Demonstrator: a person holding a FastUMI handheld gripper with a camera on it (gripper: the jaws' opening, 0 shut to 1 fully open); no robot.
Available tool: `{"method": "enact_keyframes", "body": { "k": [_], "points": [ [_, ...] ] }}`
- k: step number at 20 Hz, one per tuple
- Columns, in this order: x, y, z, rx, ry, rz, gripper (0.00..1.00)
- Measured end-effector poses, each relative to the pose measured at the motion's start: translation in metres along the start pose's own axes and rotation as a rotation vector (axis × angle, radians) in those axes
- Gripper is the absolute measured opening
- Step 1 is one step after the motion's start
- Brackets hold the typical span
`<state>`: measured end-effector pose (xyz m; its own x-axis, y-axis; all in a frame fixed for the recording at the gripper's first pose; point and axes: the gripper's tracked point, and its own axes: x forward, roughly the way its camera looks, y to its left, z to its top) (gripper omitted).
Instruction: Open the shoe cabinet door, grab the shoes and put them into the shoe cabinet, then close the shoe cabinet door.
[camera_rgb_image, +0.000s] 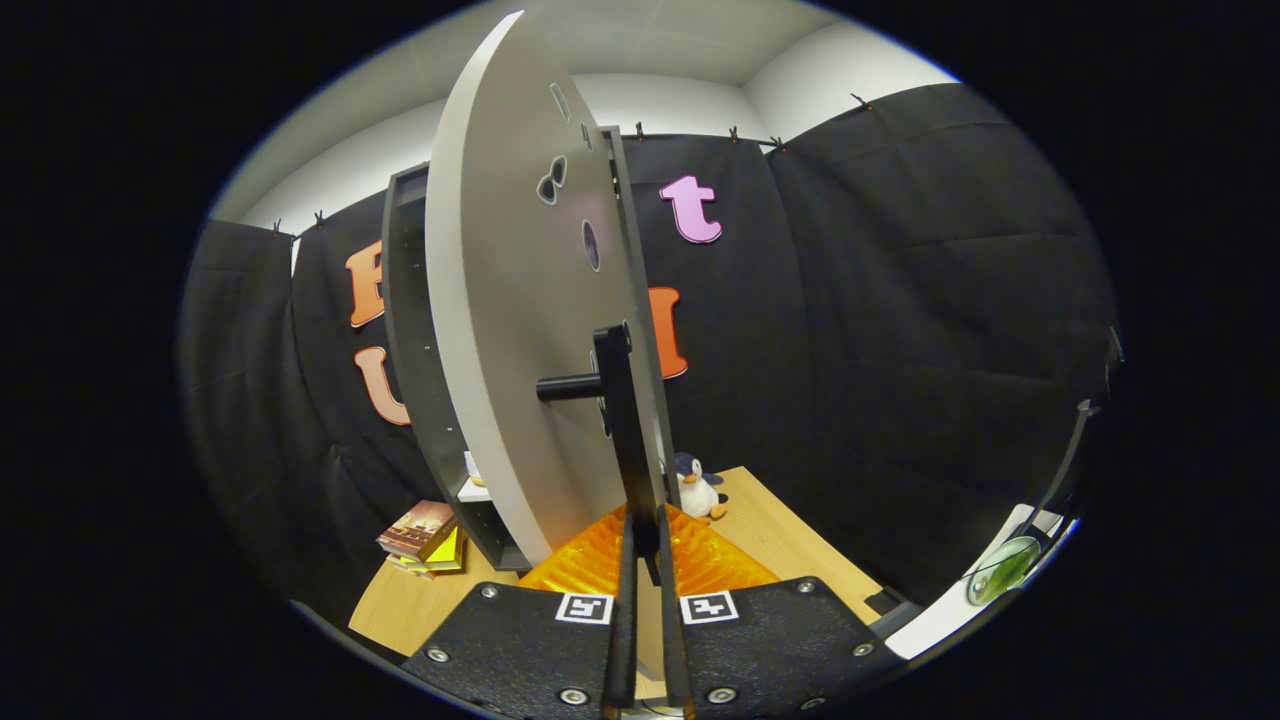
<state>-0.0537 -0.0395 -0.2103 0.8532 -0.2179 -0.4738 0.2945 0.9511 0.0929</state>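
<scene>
Grey board fronts the shoe cabinet door (500, 330), which is standing swung out from the dark cabinet (405, 330) so that it is showing nearly edge-on, just ahead of the gripper (645, 560). The jaws are sitting narrow, closed on the door's black bar handle (622, 420); both fingers seem to be pressing its sides, though the view along the bar is too foreshortened to be sure. Inside the cabinet a pale shelf (475, 490) is showing, with something small lying on it that is too hidden to identify. On the wooden bench (790, 550), a stack of books (425, 535) is lying left of the cabinet and a penguin toy (695, 487) is sitting on the far right. Judging by the door's angle, a door step is in hand. Which way it is going cannot be told. Next the swing calls for following the hinge arc without twisting the handle.
</scene>
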Motion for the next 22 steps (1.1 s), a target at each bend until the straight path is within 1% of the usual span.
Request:
{"method": "enact_keyframes", "body": {
  "k": [3, 6, 7, 8, 10, 11, 13, 14, 15, 16, 17, 18, 19, 20, 21, 22],
  "points": [
    [-0.009, -0.029, 0.008, 0.028, -0.024, -0.047, 0.11],
    [-0.013, -0.052, 0.003, -0.024, -0.036, -0.119, 0.1],
    [-0.015, -0.061, 0.003, -0.036, -0.033, -0.157, 0.09],
    [-0.019, -0.069, 0.001, -0.036, -0.027, -0.188, 0.08],
    [-0.027, -0.076, 0.005, 0.002, -0.047, -0.222, 0.09],
    [-0.031, -0.07, 0.008, 0.04, -0.059, -0.201, 0.11],
    [-0.039, -0.055, 0.01, 0.096, -0.086, -0.162, 0.2],
    [-0.043, -0.051, 0.01, 0.094, -0.103, -0.157, 0.27],
    [-0.045, -0.047, 0.009, 0.078, -0.108, -0.153, 0.3],
    [-0.046, -0.038, 0.004, 0.061, -0.097, -0.136, 0.36],
    [-0.043, -0.022, -0.007, 0.036, -0.06, -0.09, 0.4],
    [-0.042, -0.008, -0.02, 0.011, -0.014, -0.055, 0.48],
    [-0.038, 0.005, -0.032, -0.014, 0.022, -0.027, 0.51],
    [-0.032, 0.017, -0.041, -0.035, 0.045, -0.002, 0.58],
    [-0.026, 0.029, -0.05, -0.05, 0.067, 0.026, 0.62],
    [-0.019, 0.042, -0.059, -0.06, 0.087, 0.052, 0.69]
  ]
}}
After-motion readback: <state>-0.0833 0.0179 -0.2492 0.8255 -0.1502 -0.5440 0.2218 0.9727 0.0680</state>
